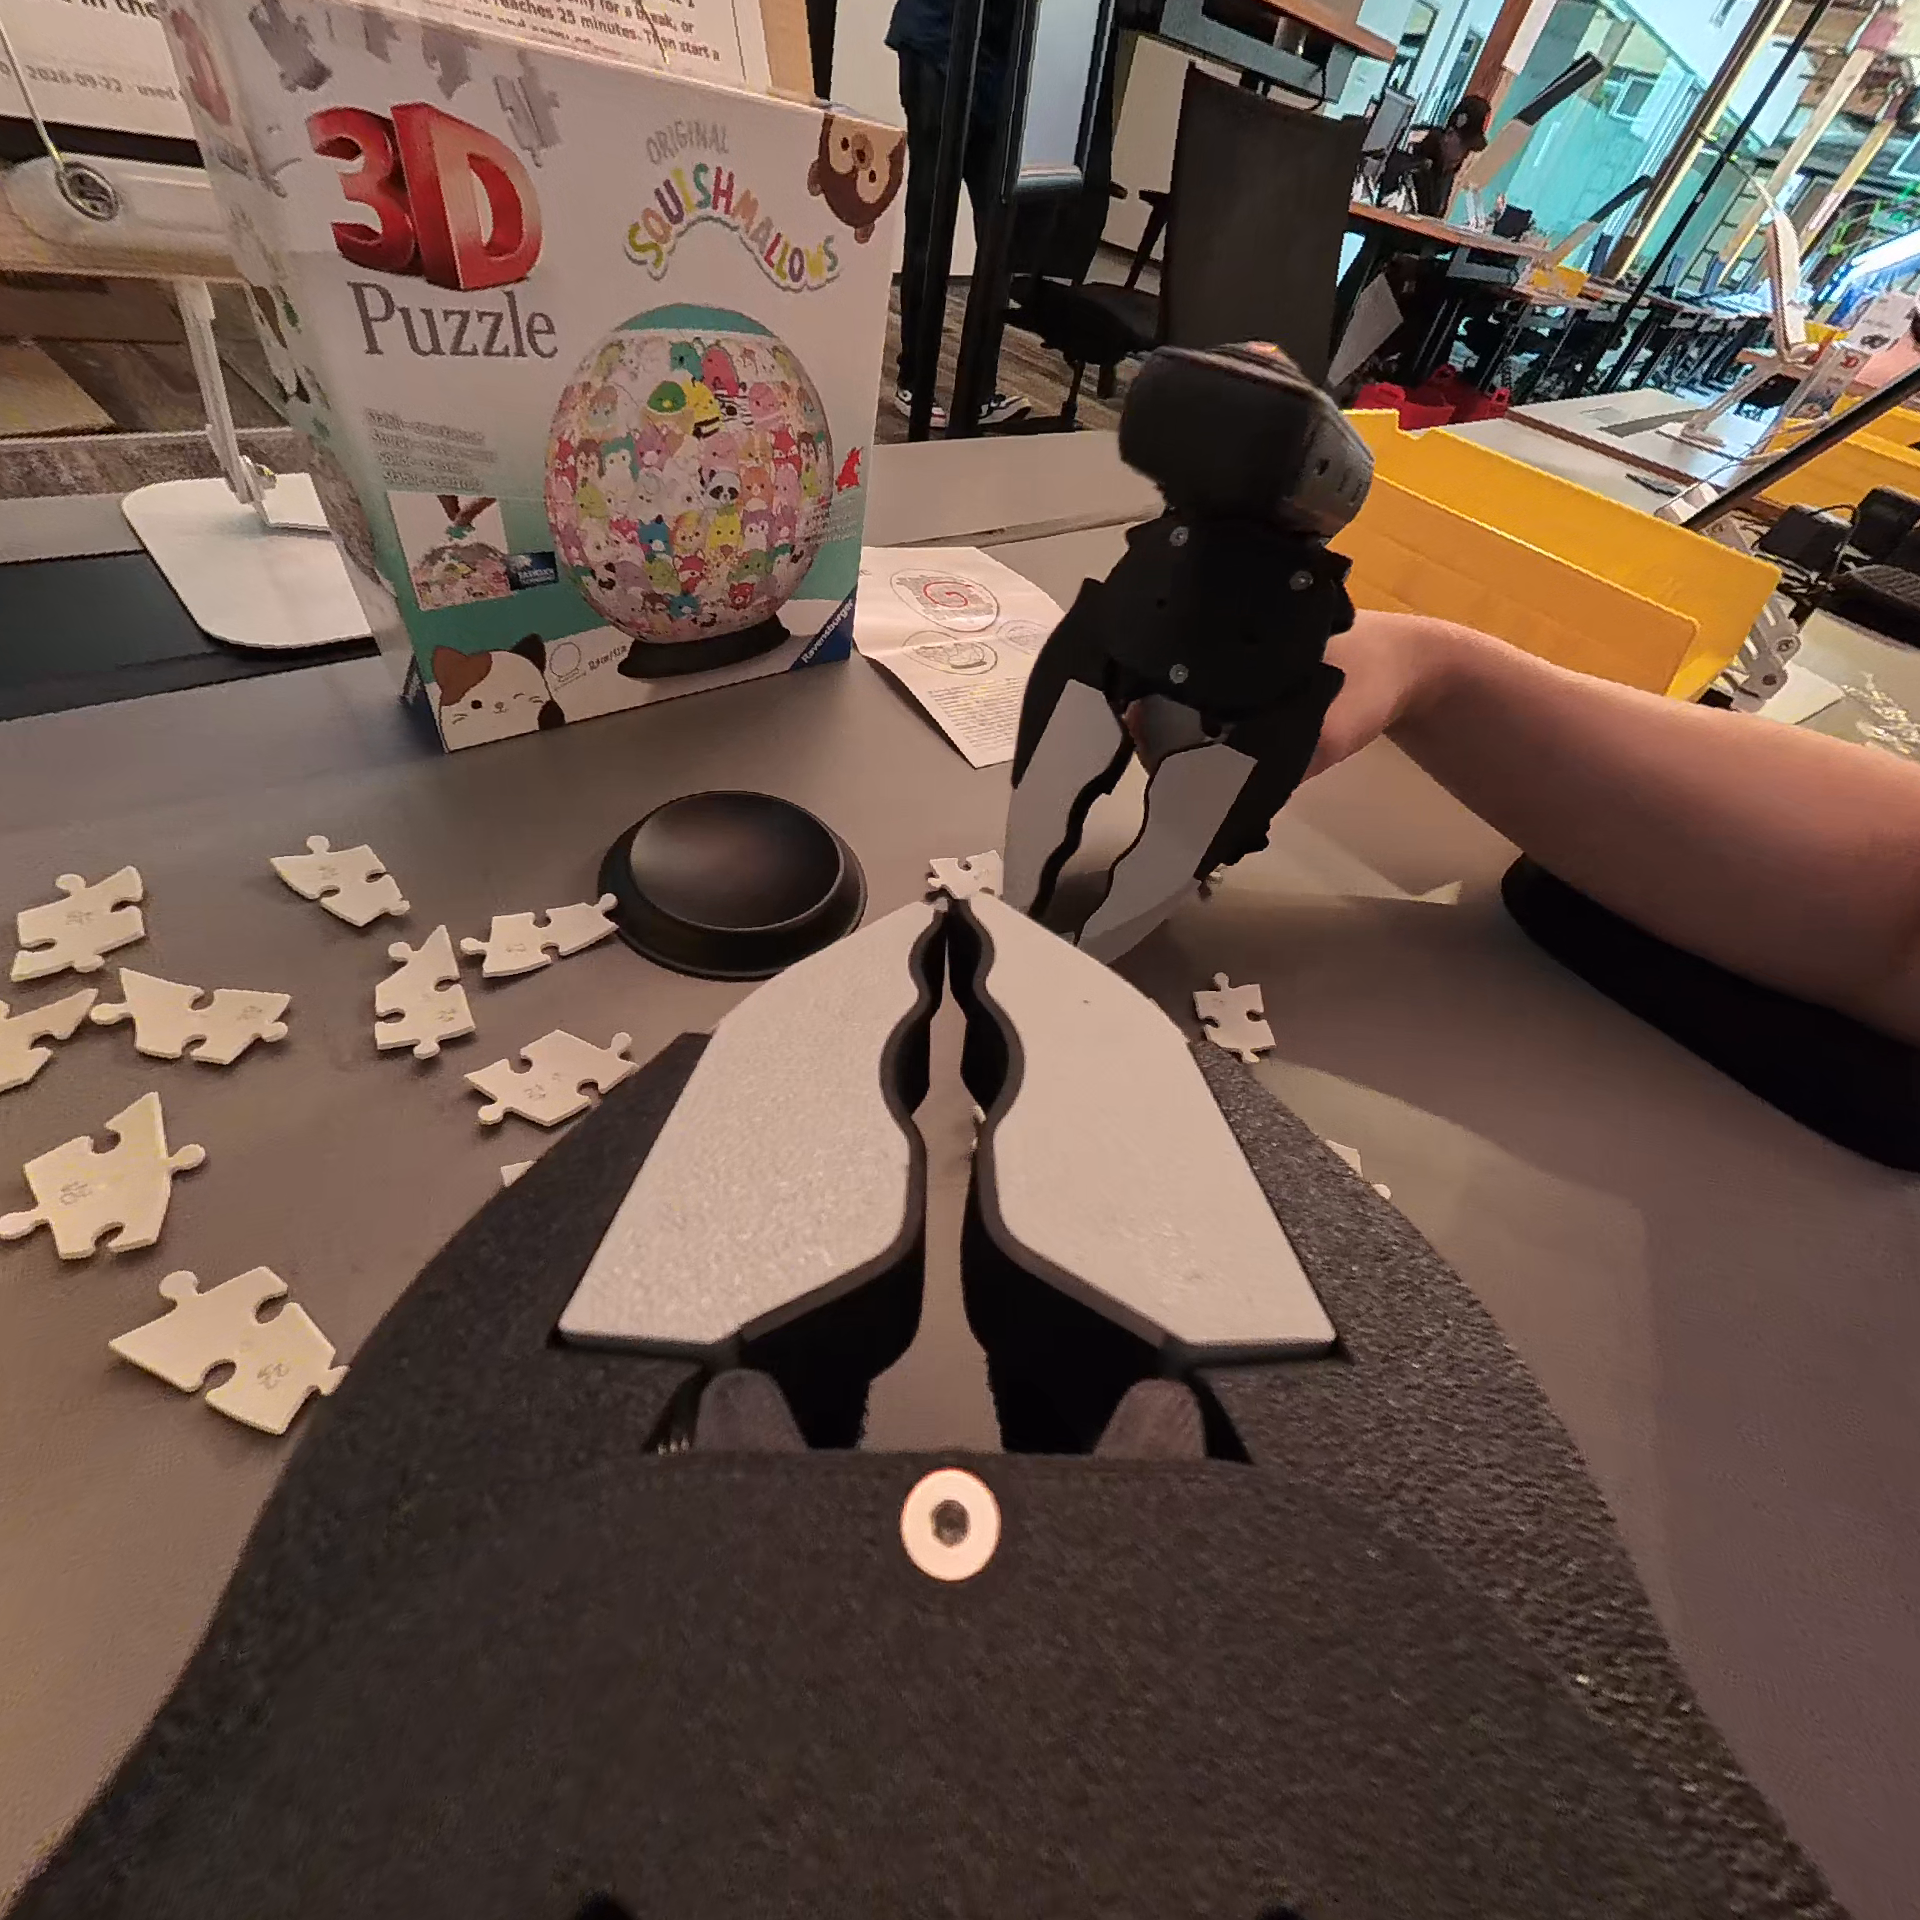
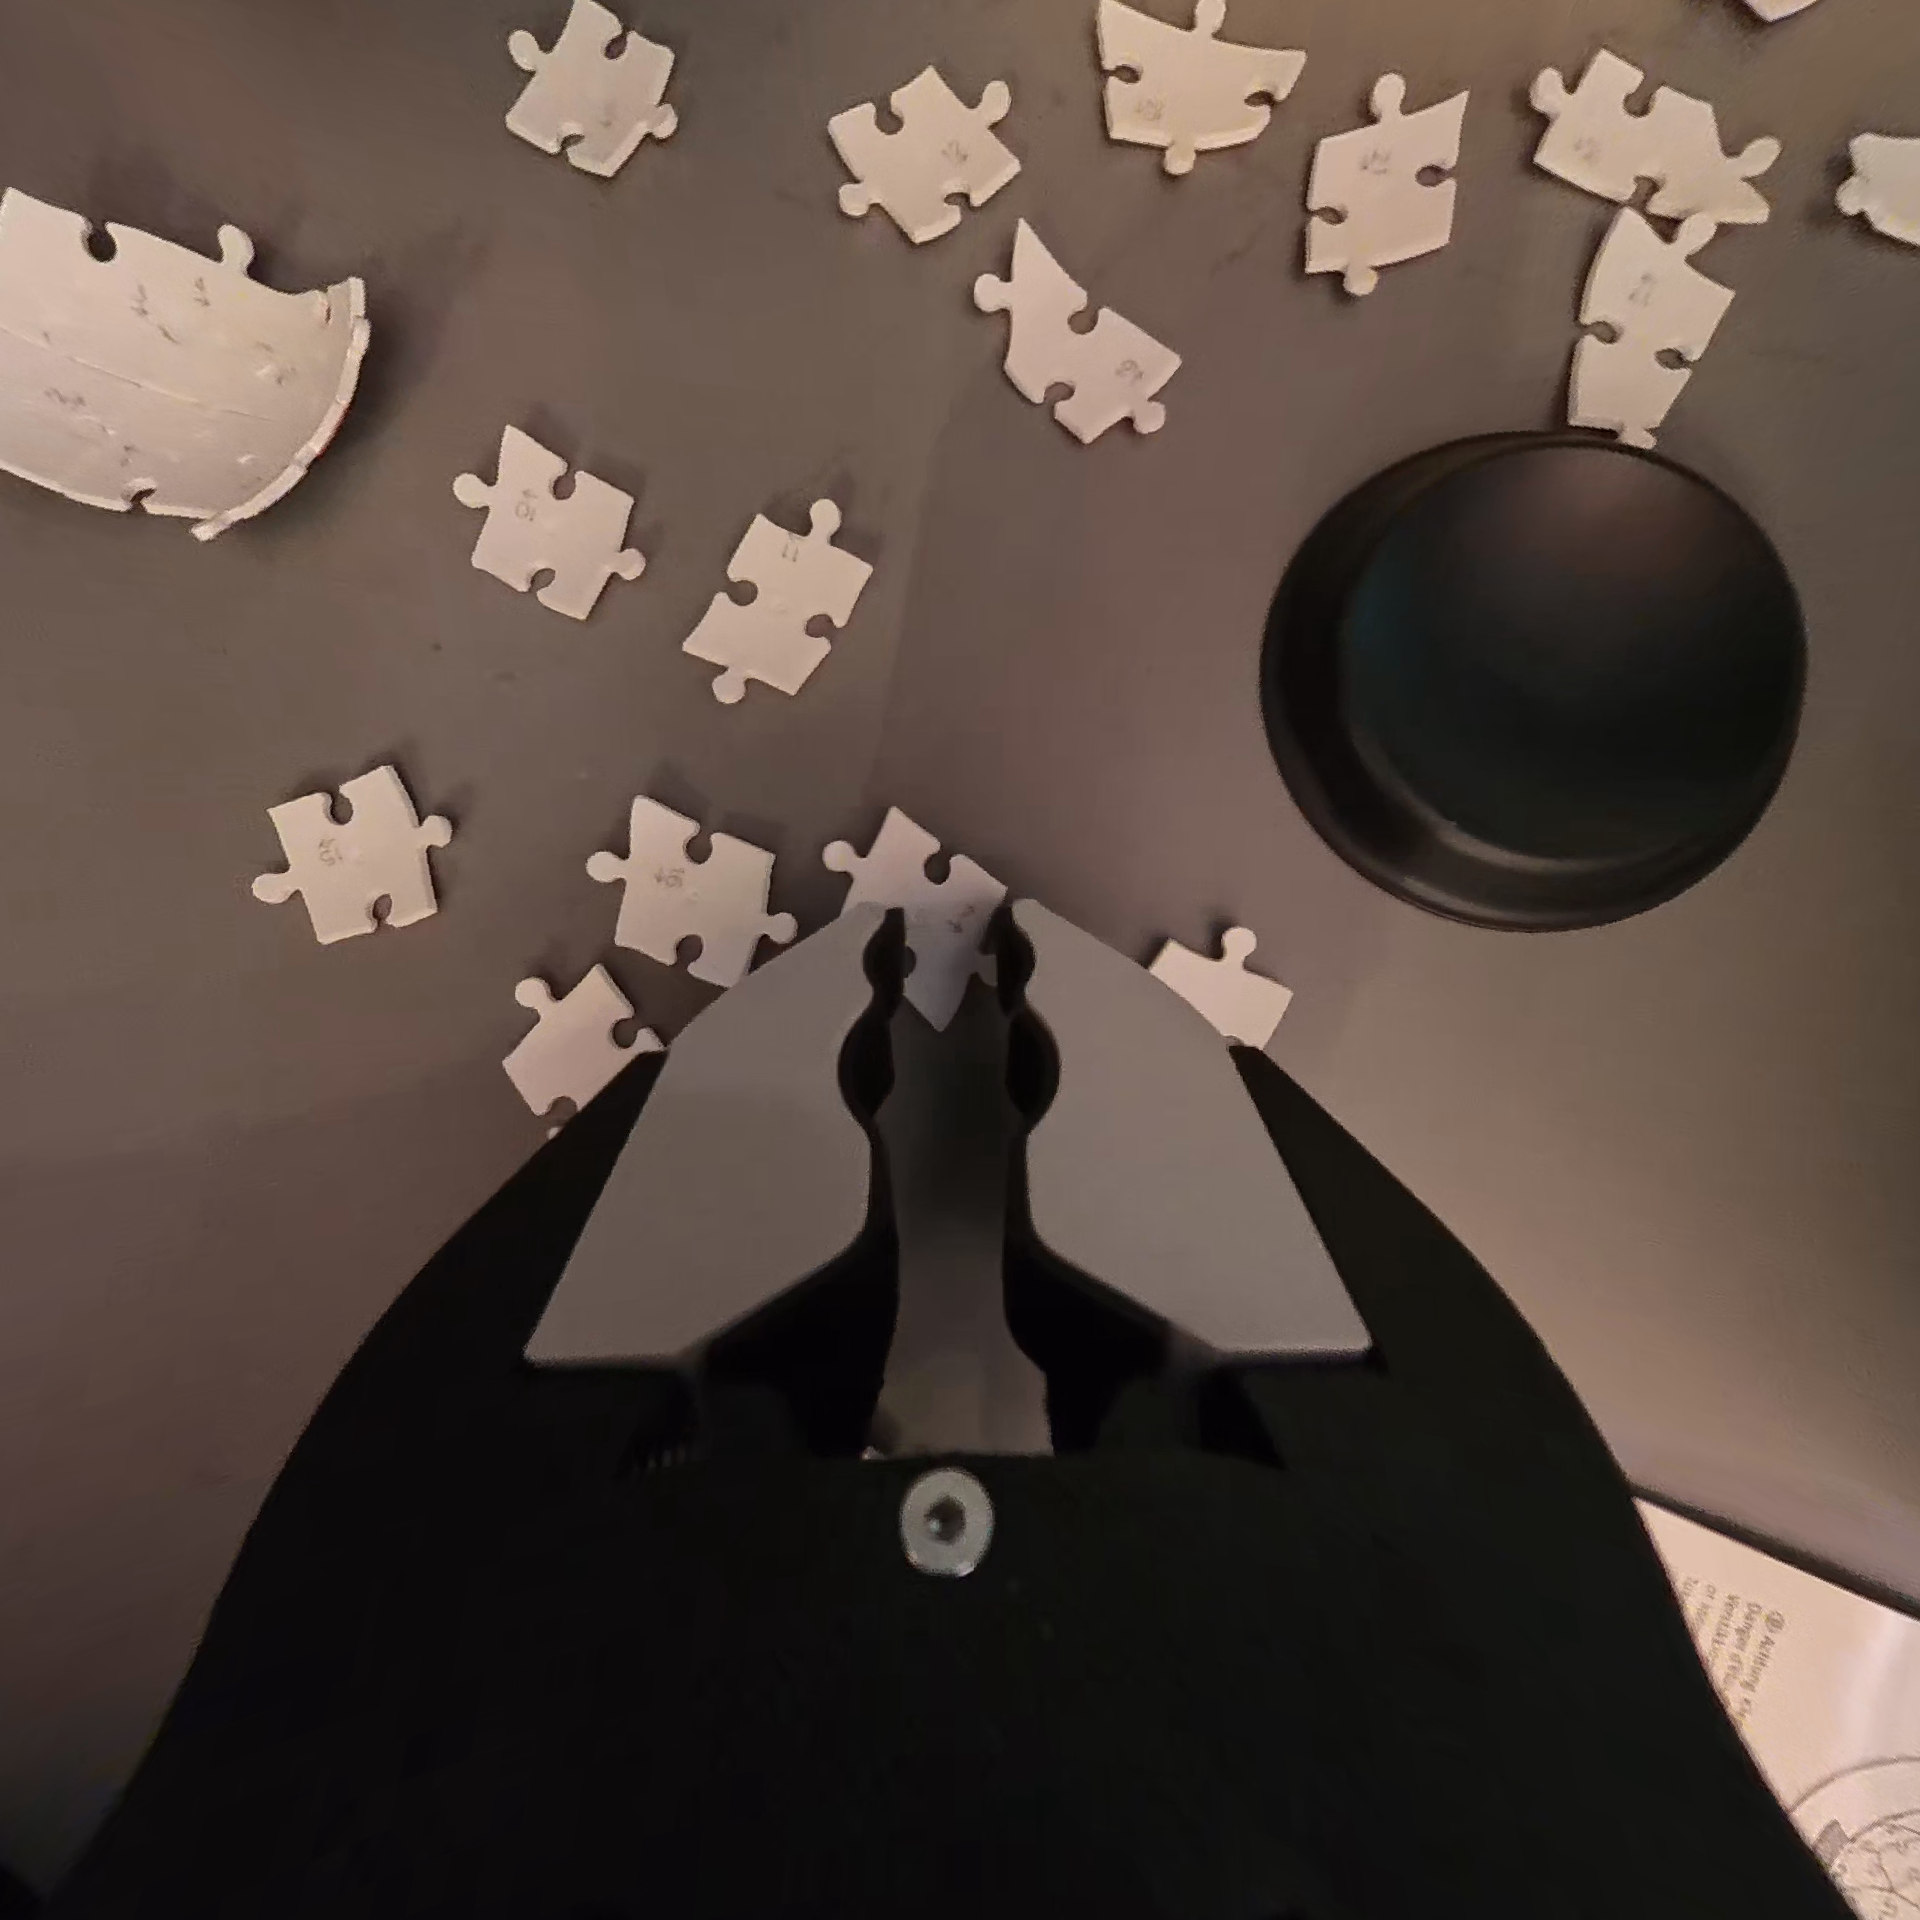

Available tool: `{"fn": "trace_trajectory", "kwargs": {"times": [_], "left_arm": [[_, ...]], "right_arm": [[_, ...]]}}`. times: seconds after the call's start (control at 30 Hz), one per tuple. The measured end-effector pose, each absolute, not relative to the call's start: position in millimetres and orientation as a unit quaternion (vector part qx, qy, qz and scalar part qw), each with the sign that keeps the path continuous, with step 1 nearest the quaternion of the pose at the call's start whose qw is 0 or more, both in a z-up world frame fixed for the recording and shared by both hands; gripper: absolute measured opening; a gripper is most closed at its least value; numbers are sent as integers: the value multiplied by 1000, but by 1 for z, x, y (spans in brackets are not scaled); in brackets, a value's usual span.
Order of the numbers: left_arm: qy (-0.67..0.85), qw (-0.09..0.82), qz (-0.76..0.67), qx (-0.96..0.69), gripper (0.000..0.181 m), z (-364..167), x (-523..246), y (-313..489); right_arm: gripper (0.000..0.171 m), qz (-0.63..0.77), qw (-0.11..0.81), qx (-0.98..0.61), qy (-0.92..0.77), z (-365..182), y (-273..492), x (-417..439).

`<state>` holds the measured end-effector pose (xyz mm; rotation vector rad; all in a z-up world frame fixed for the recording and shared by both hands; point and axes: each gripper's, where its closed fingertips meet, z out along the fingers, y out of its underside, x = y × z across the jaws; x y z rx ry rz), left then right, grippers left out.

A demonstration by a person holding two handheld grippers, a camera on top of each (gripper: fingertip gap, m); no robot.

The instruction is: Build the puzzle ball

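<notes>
Across the grey table [image 1: 1455,1195], white puzzle pieces [image 2: 925,145] lie scattered face down, left of the black ball stand [image 2: 1538,675]. Farther left sits a curved assembled section [image 2: 177,364]. I hold my right gripper [image 2: 948,920] spread slightly around one piece [image 2: 940,935]; my left gripper [image 1: 948,914] is pressed together, empty.

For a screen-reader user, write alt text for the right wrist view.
The right claw points down at a dark grey table, its tips slightly apart around a white jigsaw piece lying among many scattered white puzzle pieces. A round black plastic stand sits to the right, and a curved assembled white puzzle section lies at upper left.
</notes>
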<state>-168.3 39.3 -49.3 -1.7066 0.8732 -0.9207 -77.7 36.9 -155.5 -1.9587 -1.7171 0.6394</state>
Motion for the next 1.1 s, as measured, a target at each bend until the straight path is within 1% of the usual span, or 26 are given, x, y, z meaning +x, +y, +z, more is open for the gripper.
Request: {"fn": "trace_trajectory", "kwargs": {"times": [0.2,0.37,0.5,0.63,0.73,0.83,1.03,1.1], "left_arm": [[358,482,-385,-701,0,-50,-167,38],[364,477,-382,-702,0,-53,-165,37],[378,455,-385,-709,0,-62,-160,34],[396,416,-392,-719,2,-77,-152,27],[395,379,-432,-717,9,-83,-141,17],[383,345,-481,-709,16,-82,-133,8],[370,330,-511,-702,15,-80,-131,4],[368,335,-512,-700,10,-79,-132,5]], "right_arm": [[7,238,257,-701,-621,-145,35,-78],[4,266,267,-701,-605,-136,29,-79],[3,282,264,-727,-568,-133,33,-77],[3,349,248,-749,-506,-123,31,-84],[3,432,231,-749,-446,-102,23,-100],[3,475,232,-743,-410,-86,18,-113],[3,513,265,-735,-356,-68,23,-126],[3,524,275,-727,-347,-63,23,-129]]}}
